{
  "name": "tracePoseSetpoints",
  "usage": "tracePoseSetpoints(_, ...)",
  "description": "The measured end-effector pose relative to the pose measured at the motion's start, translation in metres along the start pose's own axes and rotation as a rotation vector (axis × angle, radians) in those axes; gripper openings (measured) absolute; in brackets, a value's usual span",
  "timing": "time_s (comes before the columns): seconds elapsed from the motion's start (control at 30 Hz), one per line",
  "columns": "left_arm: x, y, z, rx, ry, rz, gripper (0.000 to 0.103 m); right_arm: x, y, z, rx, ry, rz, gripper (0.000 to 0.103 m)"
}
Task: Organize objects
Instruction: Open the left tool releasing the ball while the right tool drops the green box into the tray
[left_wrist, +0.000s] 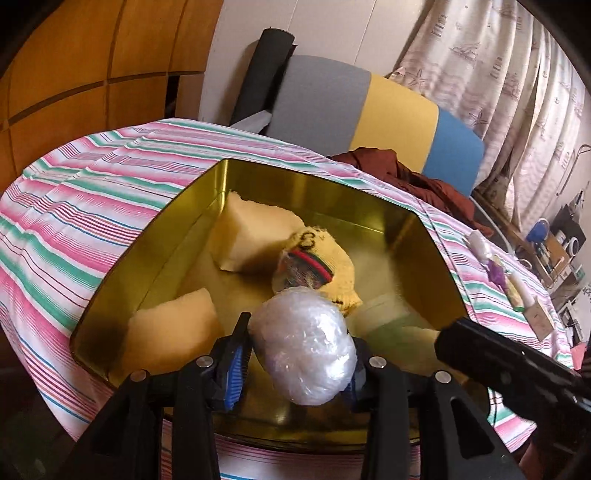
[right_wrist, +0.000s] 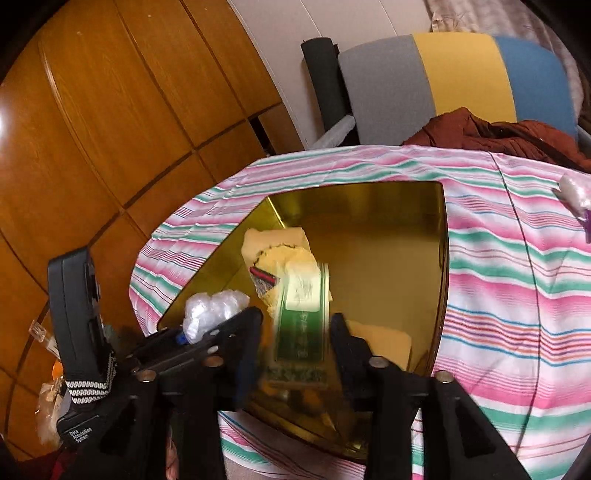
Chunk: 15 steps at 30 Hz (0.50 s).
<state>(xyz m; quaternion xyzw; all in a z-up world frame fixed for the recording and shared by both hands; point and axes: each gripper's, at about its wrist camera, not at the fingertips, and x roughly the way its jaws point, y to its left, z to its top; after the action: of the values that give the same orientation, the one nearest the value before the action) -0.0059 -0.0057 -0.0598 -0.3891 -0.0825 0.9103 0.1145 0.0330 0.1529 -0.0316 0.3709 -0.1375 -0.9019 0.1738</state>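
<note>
A: What's biggest here?
B: The striped cloth (left_wrist: 92, 192), with the gold tin (left_wrist: 332, 192) on it. Foam blocks (left_wrist: 255, 232) and a yellow sock (left_wrist: 332, 258) lie inside.
A: The left gripper (left_wrist: 295, 354)?
B: Clamped on a plastic-wrapped ball (left_wrist: 306, 347) over the tin.
A: The right gripper (right_wrist: 295, 332)?
B: Jaws part-open around a blurred green packet (right_wrist: 301, 325); seemingly gripped, though I cannot tell.
</note>
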Motion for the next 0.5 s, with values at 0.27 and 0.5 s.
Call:
tracePoseSetpoints(0.27,-0.003,-0.004,-0.002,0.011,-0.017,0.030,0.056,-0.010,-0.014,-0.006,0.051,-0.017,-0.008,0.062)
tracePoseSetpoints(0.5,-0.015,-0.009,0.000,0.014,-0.067,0.021,0.061,-0.020,-0.026,-0.005,0.091,-0.044,-0.020,0.069)
